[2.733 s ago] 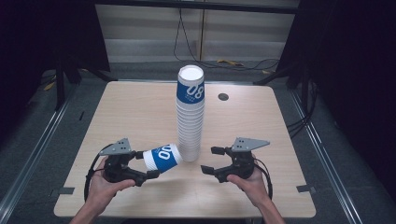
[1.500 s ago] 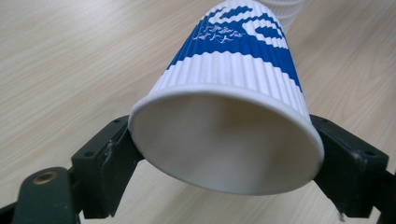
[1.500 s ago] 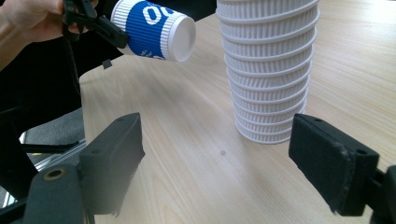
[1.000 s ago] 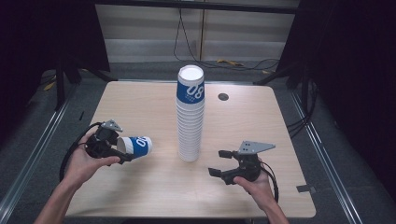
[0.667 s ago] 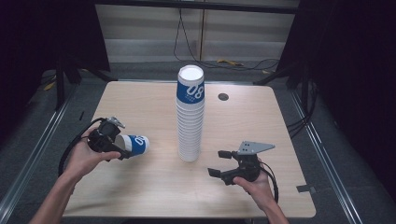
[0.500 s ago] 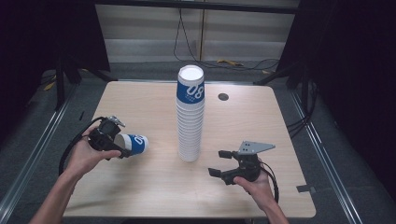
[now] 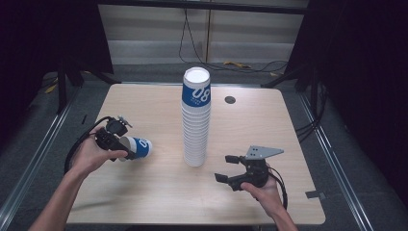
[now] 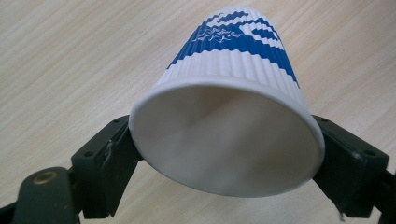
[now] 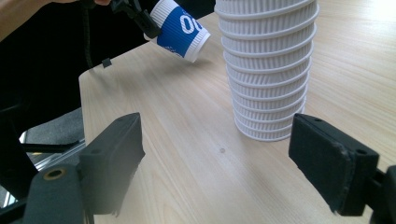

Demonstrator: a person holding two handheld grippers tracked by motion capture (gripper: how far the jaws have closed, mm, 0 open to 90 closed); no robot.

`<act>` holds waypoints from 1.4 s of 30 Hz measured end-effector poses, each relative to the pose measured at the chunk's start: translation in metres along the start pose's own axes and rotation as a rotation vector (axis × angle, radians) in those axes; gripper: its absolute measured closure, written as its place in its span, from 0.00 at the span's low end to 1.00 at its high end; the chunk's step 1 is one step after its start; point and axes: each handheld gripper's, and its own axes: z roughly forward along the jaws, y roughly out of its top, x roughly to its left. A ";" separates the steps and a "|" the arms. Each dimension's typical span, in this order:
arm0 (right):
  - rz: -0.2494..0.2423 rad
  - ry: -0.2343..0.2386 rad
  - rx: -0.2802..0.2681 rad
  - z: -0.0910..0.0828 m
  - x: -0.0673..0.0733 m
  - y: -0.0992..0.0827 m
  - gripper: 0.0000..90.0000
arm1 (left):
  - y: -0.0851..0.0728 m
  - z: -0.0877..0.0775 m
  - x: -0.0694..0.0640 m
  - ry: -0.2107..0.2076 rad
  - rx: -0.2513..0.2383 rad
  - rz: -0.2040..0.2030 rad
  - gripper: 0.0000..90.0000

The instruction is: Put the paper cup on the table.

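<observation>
A blue and white paper cup (image 7: 138, 147) lies on its side in my left gripper (image 7: 126, 147), low over the left part of the wooden table (image 7: 144, 192). In the left gripper view the cup (image 8: 233, 70) points its open mouth at the camera, and the left gripper (image 8: 224, 154) is shut on its rim from both sides. A tall stack of the same cups (image 7: 196, 120) stands upside down at mid table. My right gripper (image 7: 223, 167) rests open near the front edge, right of the stack. Nothing is between its jaws (image 9: 219, 163), which face the stack (image 9: 268, 70) and the held cup (image 9: 180, 30).
A round black grommet (image 7: 230, 99) sits in the tabletop behind the stack. Cables (image 7: 250, 65) lie on the floor beyond the far edge. Dark curtains flank both sides. Metal rails (image 7: 33, 163) run along the floor by the table's left and right edges.
My left hand has carried the cup leftward, from beside the stack toward the table's left edge. The right gripper has barely shifted and stays open.
</observation>
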 end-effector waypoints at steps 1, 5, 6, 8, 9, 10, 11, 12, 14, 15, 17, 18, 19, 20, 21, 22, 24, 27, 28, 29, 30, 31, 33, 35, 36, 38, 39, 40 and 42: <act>0.001 0.001 -0.001 0.000 0.000 0.000 0.20 | 0.001 0.000 0.000 0.005 0.001 0.002 0.17; 0.000 0.000 0.000 0.000 0.000 0.000 0.20 | 0.005 0.002 -0.001 0.013 0.014 0.007 0.17; 0.000 0.000 0.000 0.000 0.000 0.000 0.20 | 0.006 0.002 -0.002 0.013 0.005 -0.001 0.17; 0.001 0.000 0.001 0.000 0.000 0.000 0.20 | 0.007 0.002 -0.002 0.016 0.010 0.010 0.17; 0.000 0.002 0.001 0.000 0.000 -0.001 0.20 | 0.008 0.002 -0.003 0.017 0.013 0.003 0.17; -0.001 0.001 0.002 0.000 0.000 -0.001 0.20 | 0.009 0.002 -0.003 0.028 0.020 0.011 0.17; 0.000 0.002 0.002 0.000 0.000 -0.001 0.20 | 0.010 0.002 -0.003 0.029 0.024 0.009 0.17; 0.001 0.000 0.002 0.000 0.000 -0.001 0.20 | 0.011 0.002 -0.002 0.026 0.024 0.005 0.17; 0.000 -0.001 0.004 0.001 0.000 -0.001 0.20 | 0.013 0.002 0.000 0.021 0.038 0.013 0.17; 0.001 0.000 0.004 0.001 0.000 -0.001 0.20 | 0.014 0.002 0.000 0.030 0.043 0.011 0.17; 0.001 -0.001 0.003 0.000 0.000 -0.001 0.20 | 0.016 0.001 0.000 0.044 0.053 0.011 0.17; 0.001 0.000 0.002 0.000 0.000 -0.001 0.20 | 0.017 0.001 0.000 0.042 0.058 0.009 0.16; 0.001 -0.002 0.003 0.000 0.000 -0.001 0.20 | 0.017 0.001 0.000 0.039 0.064 0.005 0.16; 0.001 -0.002 -0.001 0.000 -0.001 -0.001 0.20 | 0.017 0.002 -0.001 0.036 0.063 0.004 0.16; 0.006 -0.003 -0.001 -0.001 -0.001 -0.001 0.20 | 0.017 0.002 0.000 0.037 0.066 0.011 0.17; 0.005 -0.003 0.000 -0.001 -0.001 -0.001 0.20 | 0.018 0.003 0.001 0.039 0.067 0.007 0.16; 0.004 -0.003 -0.001 -0.001 -0.001 -0.001 0.20 | 0.019 0.004 0.002 0.043 0.079 0.008 0.16; 0.008 -0.003 0.000 0.000 -0.001 -0.001 0.20 | 0.020 0.007 0.002 0.036 0.088 -0.006 0.16; 0.011 -0.003 -0.001 0.000 -0.002 -0.002 0.20 | 0.020 0.008 0.002 0.024 0.092 -0.013 0.16; 0.013 0.002 -0.003 0.001 -0.002 -0.002 0.20 | 0.021 0.008 0.003 0.022 0.100 -0.008 0.16; 0.012 0.003 0.000 0.001 -0.002 -0.002 0.20 | 0.021 0.009 0.004 0.022 0.113 -0.005 0.16; 0.008 0.003 0.001 0.002 -0.002 -0.002 0.20 | 0.022 0.009 0.004 0.024 0.116 -0.007 0.16; 0.008 0.003 0.005 0.003 -0.003 -0.002 0.20 | 0.023 0.007 0.006 0.038 0.095 -0.019 0.16; 0.005 0.006 0.014 0.004 -0.002 -0.002 0.20 | 0.023 0.007 0.005 0.035 0.099 -0.022 0.16; 0.008 0.008 0.013 0.004 -0.002 -0.003 0.20 | 0.023 0.008 0.006 0.028 0.106 -0.019 0.16; 0.008 0.007 0.015 0.005 -0.002 -0.003 0.20 | 0.024 0.007 0.006 0.036 0.095 -0.025 0.16; 0.010 0.006 0.014 0.005 -0.003 -0.003 0.20 | 0.025 0.006 0.006 0.037 0.095 -0.026 0.16; 0.008 0.005 0.014 0.005 -0.002 -0.003 0.20 | 0.026 0.006 0.006 0.033 0.091 -0.026 0.16; 0.008 0.006 0.015 0.005 -0.003 -0.003 0.20 | 0.027 0.007 0.007 0.017 0.092 -0.028 0.16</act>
